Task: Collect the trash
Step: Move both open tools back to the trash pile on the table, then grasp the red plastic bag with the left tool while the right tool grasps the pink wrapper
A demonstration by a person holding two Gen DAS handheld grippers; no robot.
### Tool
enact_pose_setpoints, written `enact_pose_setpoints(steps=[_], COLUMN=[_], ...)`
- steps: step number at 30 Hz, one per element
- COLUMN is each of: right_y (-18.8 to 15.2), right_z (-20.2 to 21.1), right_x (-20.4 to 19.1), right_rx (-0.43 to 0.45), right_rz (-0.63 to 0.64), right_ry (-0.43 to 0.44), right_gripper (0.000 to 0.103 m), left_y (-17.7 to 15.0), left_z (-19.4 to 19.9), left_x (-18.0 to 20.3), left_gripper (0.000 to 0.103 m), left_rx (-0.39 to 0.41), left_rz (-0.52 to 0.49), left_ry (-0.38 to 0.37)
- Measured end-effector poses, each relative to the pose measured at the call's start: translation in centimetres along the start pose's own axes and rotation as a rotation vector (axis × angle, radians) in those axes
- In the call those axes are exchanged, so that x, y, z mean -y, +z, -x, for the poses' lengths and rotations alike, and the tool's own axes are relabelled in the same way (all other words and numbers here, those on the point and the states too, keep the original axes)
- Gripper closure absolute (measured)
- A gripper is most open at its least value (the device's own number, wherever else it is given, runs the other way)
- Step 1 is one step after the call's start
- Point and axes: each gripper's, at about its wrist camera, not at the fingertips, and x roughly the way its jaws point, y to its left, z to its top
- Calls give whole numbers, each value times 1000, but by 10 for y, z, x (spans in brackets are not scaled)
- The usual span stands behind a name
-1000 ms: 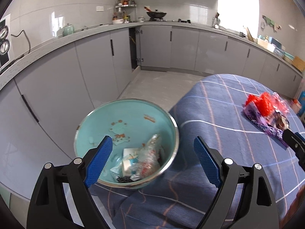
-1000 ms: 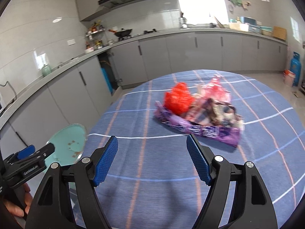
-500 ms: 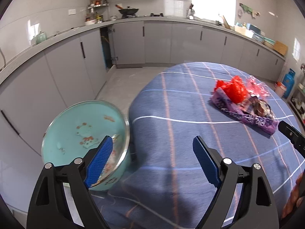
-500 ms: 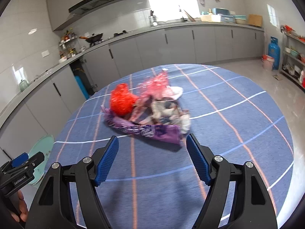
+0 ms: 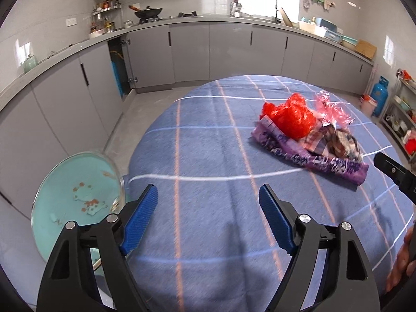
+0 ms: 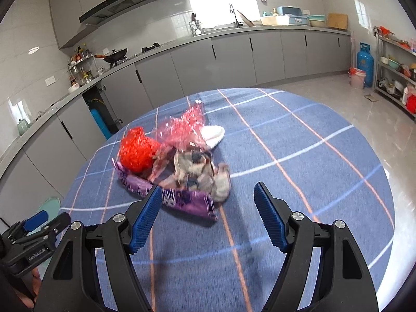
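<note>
Right claw (image 6: 206,208) agape before purple wrapper (image 6: 182,197), long axis crosswise

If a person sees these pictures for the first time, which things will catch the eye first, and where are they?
First the trash pile in the middle of the blue checked tablecloth: a bright red bag at its left end, a purple wrapper along its near edge. Next the turquoise basin, beside the table's left edge. Both tongs, left and right, are open and empty.
</note>
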Motion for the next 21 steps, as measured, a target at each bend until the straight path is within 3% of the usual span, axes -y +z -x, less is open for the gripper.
enact_pose_setpoints(steps=[7,16,21], right_y=[42,79,76], right_z=[-25,-85,-113], right_x=[-4,-13,-5], right_rx=[-17,-107,-210], right_rz=[-20,-31,-78], right_ry=[57,90,131], right_gripper=[30,30,52], left_y=[30,58,69], left_z=[-16,-42,-50], left_x=[19,35,49], left_gripper=[28,29,29], left_rx=[26,24,34], left_rz=[-20,-28,-58], left_ry=[-29,-61,-86])
